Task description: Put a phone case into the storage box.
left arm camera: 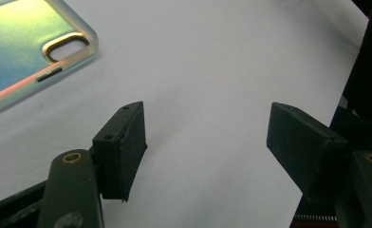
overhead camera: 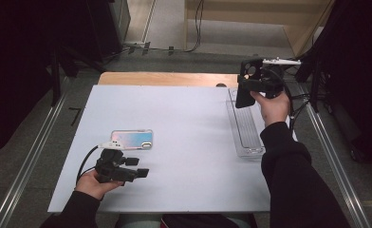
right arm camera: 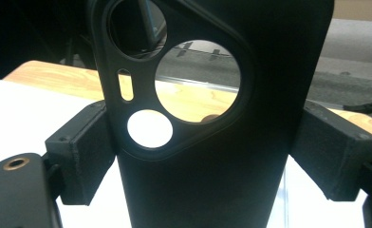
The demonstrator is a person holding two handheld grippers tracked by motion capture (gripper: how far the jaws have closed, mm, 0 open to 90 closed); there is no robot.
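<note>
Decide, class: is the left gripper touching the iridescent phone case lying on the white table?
Apart. In the left gripper view, the left gripper stands open over bare white table, and the iridescent phone case lies beyond its jaws with a clear gap.

Setting: recording lab or test studio, not a home. Evidence: white tabletop (overhead camera: 184,123) laid over a wooden board, flanked by metal floor rails (overhead camera: 30,161); black curtains (overhead camera: 13,71) along both sides; loose cables (overhead camera: 196,28) across bare grey floor; light wooden framing (overhead camera: 307,28) at the rear.
</note>
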